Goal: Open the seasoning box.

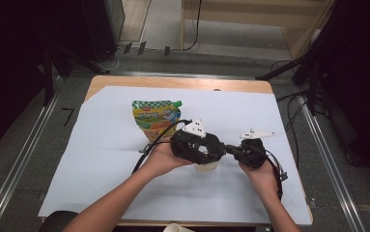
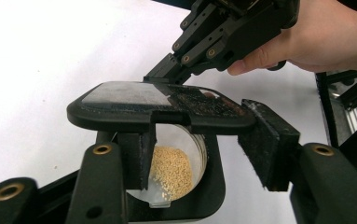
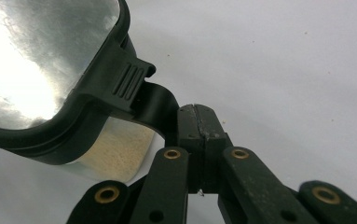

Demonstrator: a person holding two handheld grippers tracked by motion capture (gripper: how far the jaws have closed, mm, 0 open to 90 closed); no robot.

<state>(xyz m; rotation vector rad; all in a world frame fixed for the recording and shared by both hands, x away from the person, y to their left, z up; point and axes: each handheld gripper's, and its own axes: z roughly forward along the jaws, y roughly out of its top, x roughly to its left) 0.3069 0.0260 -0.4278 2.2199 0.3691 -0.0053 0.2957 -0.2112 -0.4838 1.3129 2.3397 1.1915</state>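
A clear container [image 2: 178,165] with pale grains in its bottom stands on the white sheet, also seen as the container [image 1: 206,167] under the grippers. Its black lid [image 2: 134,100] with a shiny top is tilted above the mouth. My right gripper [image 3: 199,119] is shut on the lid's black tab [image 3: 160,105]; the same right gripper [image 2: 167,74] reaches in from behind. My left gripper [image 2: 202,140] straddles the container under the lid. One pad [image 2: 136,158] sits close against the container's side, and the other pad [image 2: 267,144] stands apart from it. Both meet at mid-table, left gripper [image 1: 209,153] and right gripper [image 1: 228,149].
A green and orange spouted pouch [image 1: 156,118] lies on the white sheet [image 1: 100,159] behind the left hand. A paper cup's rim [image 1: 177,227] pokes in at the near table edge. Cables trail from both grippers. Metal rails run along both sides of the table.
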